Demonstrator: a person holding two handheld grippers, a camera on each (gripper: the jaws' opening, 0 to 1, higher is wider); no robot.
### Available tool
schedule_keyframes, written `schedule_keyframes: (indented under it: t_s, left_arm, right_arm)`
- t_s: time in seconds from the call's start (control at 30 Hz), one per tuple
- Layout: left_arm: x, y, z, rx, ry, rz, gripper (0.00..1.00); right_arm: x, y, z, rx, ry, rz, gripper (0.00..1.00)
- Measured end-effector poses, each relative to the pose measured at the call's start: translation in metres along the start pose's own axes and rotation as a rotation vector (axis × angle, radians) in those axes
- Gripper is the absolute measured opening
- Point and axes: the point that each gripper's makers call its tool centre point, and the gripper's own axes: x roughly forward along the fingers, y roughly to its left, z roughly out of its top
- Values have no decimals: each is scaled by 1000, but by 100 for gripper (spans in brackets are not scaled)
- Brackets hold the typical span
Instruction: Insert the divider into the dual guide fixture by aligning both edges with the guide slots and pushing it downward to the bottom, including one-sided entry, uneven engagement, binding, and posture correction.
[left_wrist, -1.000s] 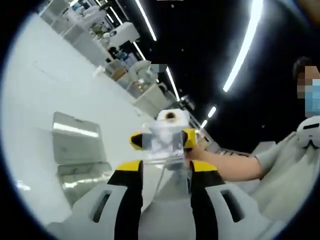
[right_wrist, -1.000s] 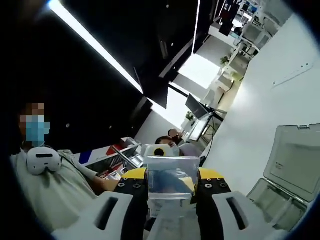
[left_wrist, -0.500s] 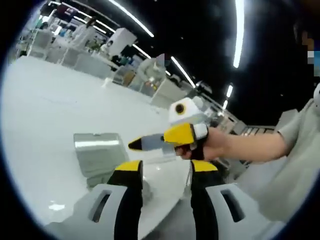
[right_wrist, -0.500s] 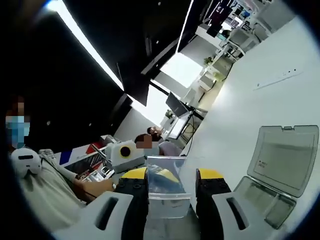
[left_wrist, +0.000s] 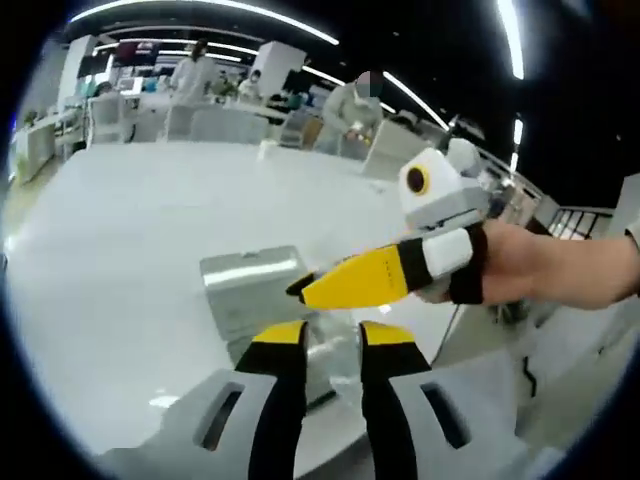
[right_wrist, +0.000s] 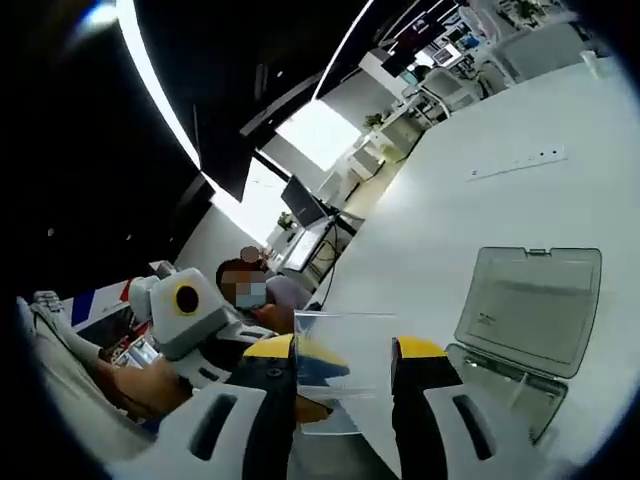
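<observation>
The divider (right_wrist: 345, 370) is seen in the right gripper view as a clear, thin, roughly square plastic sheet with bright edges, through which the yellow of the other gripper shows. It is held upright between the yellow-tipped jaws of the right gripper (right_wrist: 345, 352), which are closed against its two side edges, and it is raised above the white table (right_wrist: 450, 200).

On the table to the right, a clear plastic case (right_wrist: 520, 320) is shown with its lid swung open and a shallow tray below. At the left of this view the left gripper (right_wrist: 190, 310) is seen in a hand (right_wrist: 140, 385).

In the left gripper view, the left gripper's (left_wrist: 325, 335) jaws are set with a narrow gap and nothing is seen between them. The right gripper (left_wrist: 390, 275) is seen side-on, held in a hand (left_wrist: 540, 275), with the case (left_wrist: 255, 290) behind it. The divider cannot be made out here. People standing at distant benches are also shown.
</observation>
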Motion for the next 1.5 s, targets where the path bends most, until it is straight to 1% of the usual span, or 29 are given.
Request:
schedule_keyframes:
  t_s: [0.07,0.1,0.17,0.2,0.23,0.3,0.37,0.43,0.5,0.57,0.6,0.67,0.73,0.83,0.97,1.1,1.2,1.33,1.5]
  left_arm:
    - [3,0,-2,7,9,23,17]
    - [4,-1,-3,10,13,31,16]
    - [5,-4,-2,-2,15,33,13]
    - [6,-5,-1,-3,15,37,12]
    - [7,-4,-2,5,27,54,12]
    - [10,-3,-5,4,51,59,8]
    - [11,-3,-6,-6,60,68,8]
    - [13,-4,-5,-9,62,71,7]
    - [15,-5,-5,-5,76,78,6]
    - [17,-3,-5,7,82,88,6]
    - [18,-2,-7,0,94,92,6]
    - [19,0,-10,-2,111,100,4]
    - [20,1,-12,-1,119,104,4]
    - [22,1,-19,-5,149,104,4]
    - [23,1,-20,-20,150,103,4]
    - [25,1,-22,-19,162,101,3]
    - [26,0,-23,-43,164,95,3]
    - [28,0,-26,-56,169,85,3]
    - [29,0,-29,-63,179,88,3]
  right_arm:
    - [0,-2,-1,-9,3,-14,33]
    - [0,-4,-2,7,0,-28,33]
    - [-2,-11,0,12,-7,-64,33]
    - [-3,-11,-1,7,-3,-67,33]
    - [-3,-12,-1,9,-5,-70,33]
    - [-3,-16,-1,21,-3,-99,33]
    - [-3,-18,-2,12,0,-122,33]
    - [-2,-20,-4,28,4,-138,33]
    - [-1,-22,-7,16,13,-167,33]
    - [0,-20,-7,17,13,-166,33]
    - [0,-22,-8,22,17,-181,33]
    - [1,-22,-10,18,26,-186,33]
    - [0,-24,-11,25,30,-200,33]
    - [0,-25,-12,32,37,-210,33]
    - [0,-25,-13,30,41,-215,33]
    - [-1,-28,-15,38,50,-228,33]
    - [-1,-29,-15,41,51,-238,33]
    - [-2,-31,-17,44,58,-248,32]
    - [-1,-30,-19,46,62,-252,32]
